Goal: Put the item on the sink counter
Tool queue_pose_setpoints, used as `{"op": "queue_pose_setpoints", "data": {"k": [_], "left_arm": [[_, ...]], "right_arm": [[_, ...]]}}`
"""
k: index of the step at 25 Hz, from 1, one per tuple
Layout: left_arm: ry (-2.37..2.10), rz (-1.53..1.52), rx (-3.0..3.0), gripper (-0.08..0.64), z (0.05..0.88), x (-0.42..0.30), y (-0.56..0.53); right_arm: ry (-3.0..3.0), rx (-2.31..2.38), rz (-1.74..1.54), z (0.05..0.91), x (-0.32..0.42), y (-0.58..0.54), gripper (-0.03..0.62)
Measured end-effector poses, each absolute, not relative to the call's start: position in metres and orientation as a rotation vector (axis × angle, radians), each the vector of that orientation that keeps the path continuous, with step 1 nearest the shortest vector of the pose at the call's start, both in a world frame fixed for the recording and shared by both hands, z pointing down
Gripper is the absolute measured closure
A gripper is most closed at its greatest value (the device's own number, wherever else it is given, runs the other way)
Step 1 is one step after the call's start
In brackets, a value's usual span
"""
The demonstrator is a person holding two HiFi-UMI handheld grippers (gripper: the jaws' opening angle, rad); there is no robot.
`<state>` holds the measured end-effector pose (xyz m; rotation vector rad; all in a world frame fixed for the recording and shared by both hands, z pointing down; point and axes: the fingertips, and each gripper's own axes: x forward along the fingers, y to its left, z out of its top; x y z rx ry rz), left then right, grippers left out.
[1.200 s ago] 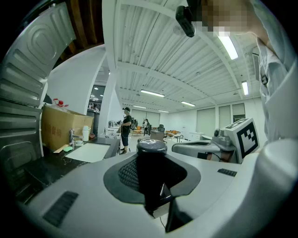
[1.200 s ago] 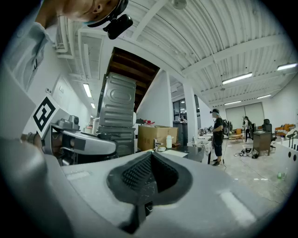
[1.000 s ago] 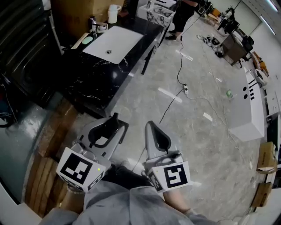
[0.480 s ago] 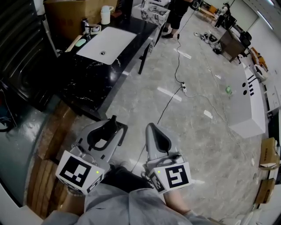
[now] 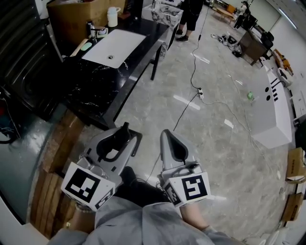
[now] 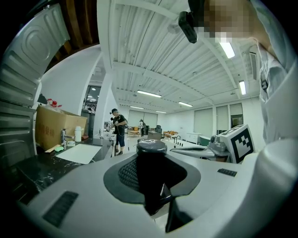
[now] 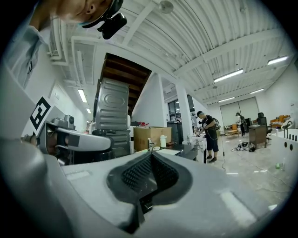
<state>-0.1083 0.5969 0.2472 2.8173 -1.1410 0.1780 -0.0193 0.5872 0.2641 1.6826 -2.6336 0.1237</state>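
My left gripper (image 5: 120,139) is shut on a black, round-topped item (image 5: 125,129) that stands up between its pads; the left gripper view shows the item (image 6: 150,173) close up with its flat cap on top. My right gripper (image 5: 168,139) is beside it, shut with nothing in it, its ribbed pads (image 7: 139,175) meeting. Both are held level over the floor. The black marble sink counter (image 5: 95,79) with its white basin (image 5: 114,45) lies ahead to the left, apart from both grippers, and appears as the sink counter (image 6: 81,152) in the left gripper view.
On the counter's far end stand a faucet (image 5: 90,27), a white jug (image 5: 113,16) and a green soap (image 5: 86,46), with a cardboard box (image 5: 71,12) behind. A metal cabinet (image 5: 24,52) is at left. Cables (image 5: 197,72) cross the floor. A person (image 6: 118,135) stands beyond the counter.
The sink counter has slid a little left and up in the head view. Both grippers keep the same pose, and the black item stays in the left one.
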Motion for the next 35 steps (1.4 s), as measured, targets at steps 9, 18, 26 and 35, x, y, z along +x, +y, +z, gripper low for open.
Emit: {"op": "queue_pose_setpoints", "data": {"k": [9, 18, 26, 35], "left_arm": [[-1.100, 0.160, 2.837, 0.466, 0.250, -0.091, 0.586], [-1.031, 0.128, 2.844, 0.466, 0.260, -0.069, 0.530], [-0.973, 0.142, 2.872, 0.466, 0.255, -0.042, 0.455], [-0.922, 0.154, 2.895, 0.466, 0.254, -0.024, 0.362]], "right_arm": [[-2.612, 1.724, 0.111, 0.265, -0.002, 0.585, 0.595], [-2.551, 1.750, 0.087, 0.275, 0.019, 0.537, 0.595], [-2.502, 1.772, 0.089, 0.269, 0.042, 0.465, 0.595], [-2.480, 1.785, 0.072, 0.265, 0.054, 0.373, 0.595]]}}
